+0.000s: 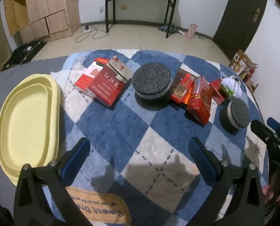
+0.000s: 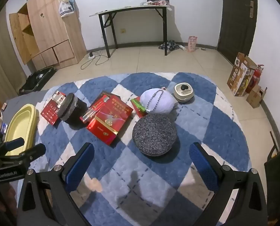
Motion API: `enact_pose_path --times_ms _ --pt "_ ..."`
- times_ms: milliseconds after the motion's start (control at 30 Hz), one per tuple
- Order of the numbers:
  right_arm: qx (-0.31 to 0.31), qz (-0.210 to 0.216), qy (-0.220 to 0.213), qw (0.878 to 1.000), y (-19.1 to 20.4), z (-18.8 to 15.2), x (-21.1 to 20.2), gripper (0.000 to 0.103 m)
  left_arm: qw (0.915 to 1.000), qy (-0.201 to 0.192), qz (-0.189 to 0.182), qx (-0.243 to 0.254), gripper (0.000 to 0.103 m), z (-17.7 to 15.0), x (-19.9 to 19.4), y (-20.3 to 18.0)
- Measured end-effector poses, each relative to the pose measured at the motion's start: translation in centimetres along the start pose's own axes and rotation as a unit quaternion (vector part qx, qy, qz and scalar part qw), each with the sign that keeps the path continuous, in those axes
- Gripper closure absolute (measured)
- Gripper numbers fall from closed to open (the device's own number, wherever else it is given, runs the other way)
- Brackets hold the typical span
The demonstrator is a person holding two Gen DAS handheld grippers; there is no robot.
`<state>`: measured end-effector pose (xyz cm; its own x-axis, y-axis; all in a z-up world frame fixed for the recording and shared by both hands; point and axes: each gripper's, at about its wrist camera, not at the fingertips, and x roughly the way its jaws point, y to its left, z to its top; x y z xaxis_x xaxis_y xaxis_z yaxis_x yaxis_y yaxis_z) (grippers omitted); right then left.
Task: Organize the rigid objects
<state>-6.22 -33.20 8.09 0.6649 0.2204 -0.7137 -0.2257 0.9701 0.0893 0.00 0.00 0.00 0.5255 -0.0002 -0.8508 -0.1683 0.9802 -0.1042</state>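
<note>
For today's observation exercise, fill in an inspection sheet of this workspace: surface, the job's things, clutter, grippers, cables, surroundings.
Surface: blue and white checked rug, soft, lying flat.
Job's things: empty yellow tray at the rug's left edge; red boxes in two loose heaps; two dark round discs; a white ball with a bead chain; a small cream round case.
Clutter: small items beside the tray, too blurred to name.
Grippers: left gripper and right gripper both open, holding nothing, above the rug.
Cables: power strip and cord on the floor by the cabinet.
Surroundings: folding table, wooden cabinet, dark door.
</note>
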Motion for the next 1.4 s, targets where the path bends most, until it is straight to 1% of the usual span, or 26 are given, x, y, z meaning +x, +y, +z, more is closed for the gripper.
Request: enact_pose_path --times_ms 33,167,200,233,333,500,867,1400 --pt "-0.001 -0.002 0.005 1.0 0.0 0.0 0.0 0.0 1.0 0.001 -0.003 -0.003 0.0 0.0 0.0 0.0" --pt "-0.009 -0.006 -0.006 1.0 -0.1 0.3 0.1 0.0 0.9998 0.005 -0.015 -0.011 0.0 0.4 0.0 0.2" --pt "-0.014 -0.011 -0.013 1.0 0.1 0.2 -0.1 0.0 0.9999 -0.007 -0.007 0.012 0.0 -0.1 0.0 -0.4" --pt "-0.012 -0.008 -0.014 1.0 0.0 0.3 -0.1 0.0 0.9997 -0.013 -0.009 0.018 0.0 -0.2 -0.1 -0.5" --pt "-0.011 -0.01 -0.019 1.0 0.1 0.0 -0.2 0.0 0.9995 -0.014 -0.026 0.013 0.0 -0.6 -0.3 -0.5" --pt "-0.009 -0.004 -0.008 1.0 -0.1 0.2 0.0 0.0 0.9998 -0.006 -0.017 0.006 0.0 -0.3 -0.2 -0.3" --pt "-0.008 -0.005 -0.005 1.0 0.0 0.2 0.2 0.0 0.9999 -0.002 -0.011 -0.003 0.0 -0.3 0.0 0.3" --pt "-0.011 -0.002 -0.005 1.0 0.1 -0.1 0.4 0.0 1.0 -0.001 -0.005 -0.002 0.0 -0.3 0.3 0.2"
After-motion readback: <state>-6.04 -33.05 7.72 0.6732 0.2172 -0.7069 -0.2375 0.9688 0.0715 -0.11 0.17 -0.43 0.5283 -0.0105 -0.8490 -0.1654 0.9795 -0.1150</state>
